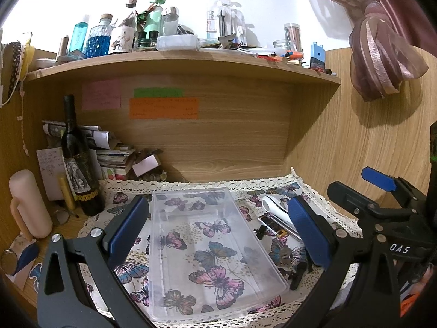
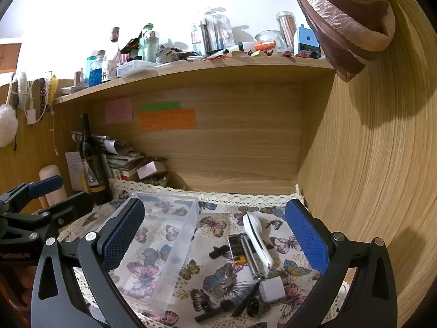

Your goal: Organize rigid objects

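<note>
- A butterfly-print cloth [image 2: 218, 227] with lace edging is spread over the wooden bench [image 1: 68, 222].
- A clear plastic box [image 1: 207, 248] is set on the cloth, small items [image 2: 245, 262] just right of it.
- A cluttered shelf [image 1: 191, 63] is fixed above.
- Both the left hand-held gripper [image 1: 218, 227] and right hand-held gripper [image 2: 215, 235] are held released, grasping nothing.

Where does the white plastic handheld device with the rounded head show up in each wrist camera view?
Left wrist view: the white plastic handheld device lies right of centre on the butterfly cloth, right of the clear plastic bin.
Right wrist view: it lies lower centre-right, between the open right claw's fingers.
Shared landmark: the orange paper note on the wooden back panel.
</note>
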